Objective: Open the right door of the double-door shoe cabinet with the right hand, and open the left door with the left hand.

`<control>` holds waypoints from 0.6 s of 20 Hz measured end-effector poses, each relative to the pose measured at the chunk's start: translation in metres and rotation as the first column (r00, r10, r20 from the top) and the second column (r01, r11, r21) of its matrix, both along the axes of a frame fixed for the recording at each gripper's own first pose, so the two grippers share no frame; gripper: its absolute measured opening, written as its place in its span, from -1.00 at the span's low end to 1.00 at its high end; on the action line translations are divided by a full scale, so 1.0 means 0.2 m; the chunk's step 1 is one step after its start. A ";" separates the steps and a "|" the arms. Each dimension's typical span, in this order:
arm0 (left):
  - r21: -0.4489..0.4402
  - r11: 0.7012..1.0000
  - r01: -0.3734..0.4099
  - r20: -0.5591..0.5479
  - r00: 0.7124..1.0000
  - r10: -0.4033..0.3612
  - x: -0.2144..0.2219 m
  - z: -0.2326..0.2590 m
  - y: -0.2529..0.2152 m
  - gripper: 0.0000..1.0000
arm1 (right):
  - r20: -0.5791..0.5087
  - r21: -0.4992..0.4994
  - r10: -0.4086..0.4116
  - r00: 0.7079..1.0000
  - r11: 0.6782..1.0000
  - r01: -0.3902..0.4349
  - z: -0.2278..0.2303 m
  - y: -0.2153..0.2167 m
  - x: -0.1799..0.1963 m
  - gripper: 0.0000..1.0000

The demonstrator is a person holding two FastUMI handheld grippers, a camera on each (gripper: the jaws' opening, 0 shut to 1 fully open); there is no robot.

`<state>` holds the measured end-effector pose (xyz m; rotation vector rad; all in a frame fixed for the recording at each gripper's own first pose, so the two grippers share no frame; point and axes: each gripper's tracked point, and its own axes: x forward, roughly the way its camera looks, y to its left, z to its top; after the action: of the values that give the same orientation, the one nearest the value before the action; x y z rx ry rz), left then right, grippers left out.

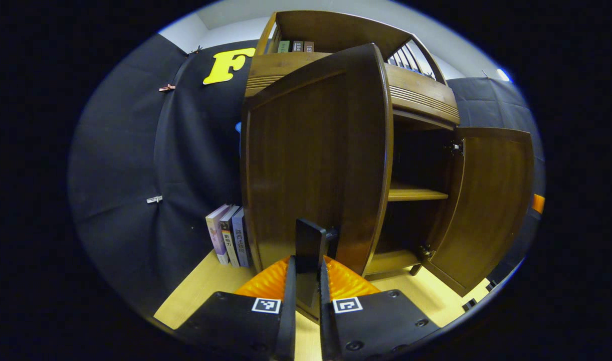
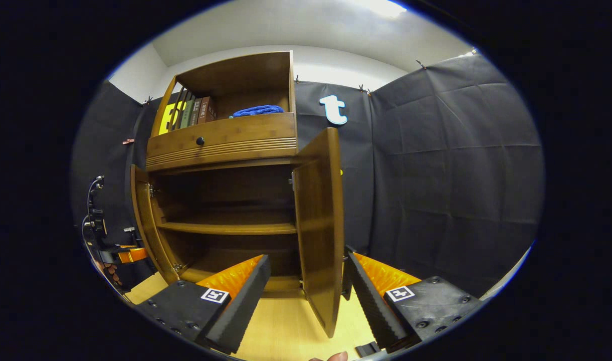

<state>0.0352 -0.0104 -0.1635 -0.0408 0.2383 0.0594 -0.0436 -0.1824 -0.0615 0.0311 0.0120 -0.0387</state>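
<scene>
Wooden floor (image 2: 280,331), black cloth walls (image 2: 451,175)

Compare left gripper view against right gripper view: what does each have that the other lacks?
Left gripper view: close-up of the left gripper shut on the left door handle; floor books standing beside the cabinet.
Right gripper view: right gripper open, astride the right door edge; drawer knob; blue cloth up top.
Both: cabinet, both doors open, inner shelf, top-shelf books.
</scene>
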 end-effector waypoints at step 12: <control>-0.006 1.000 -0.006 0.007 1.000 0.006 -0.19 -0.01 0.36 -0.75 | 0.011 -0.007 0.033 0.999 0.999 -0.033 -0.02 0.30 -0.02 1.00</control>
<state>-0.0023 0.0606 -0.1649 -0.0475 0.2309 0.0648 -0.0475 -0.1223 -0.0648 0.0241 0.0009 -0.0056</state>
